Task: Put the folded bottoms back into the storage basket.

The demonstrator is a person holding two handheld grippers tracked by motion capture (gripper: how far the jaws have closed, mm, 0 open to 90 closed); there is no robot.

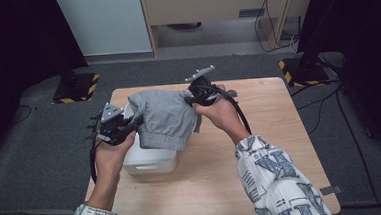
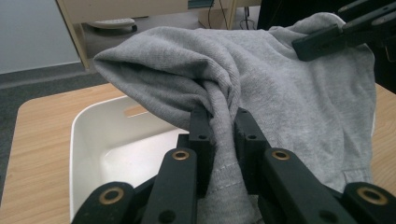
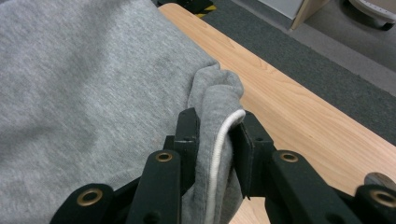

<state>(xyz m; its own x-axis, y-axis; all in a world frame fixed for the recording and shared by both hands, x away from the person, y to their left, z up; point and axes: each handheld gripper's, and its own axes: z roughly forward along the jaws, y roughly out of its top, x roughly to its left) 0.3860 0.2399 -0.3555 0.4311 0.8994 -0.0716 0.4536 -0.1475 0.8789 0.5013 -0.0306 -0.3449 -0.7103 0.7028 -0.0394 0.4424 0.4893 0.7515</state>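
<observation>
A grey sweatshirt-like garment (image 1: 165,118) hangs between my two grippers above a white plastic bin (image 1: 149,161) on the wooden table (image 1: 261,148). My left gripper (image 1: 135,123) is shut on a bunched fold of the grey garment (image 2: 261,79), with the fabric pinched between its jaws (image 2: 223,122). My right gripper (image 1: 192,98) is shut on the other end of the garment (image 3: 84,93), gripping a fold with a white drawstring (image 3: 219,154). In the left gripper view the white bin (image 2: 93,144) lies open and empty just below the cloth, and the right gripper's black jaws show at the top right.
The table's bare wood spreads to the right and front of the bin. Beyond the table lies grey carpet (image 1: 40,141), two black stands with yellow-striped bases (image 1: 77,87), and a wooden desk (image 1: 212,6) with cables at the back.
</observation>
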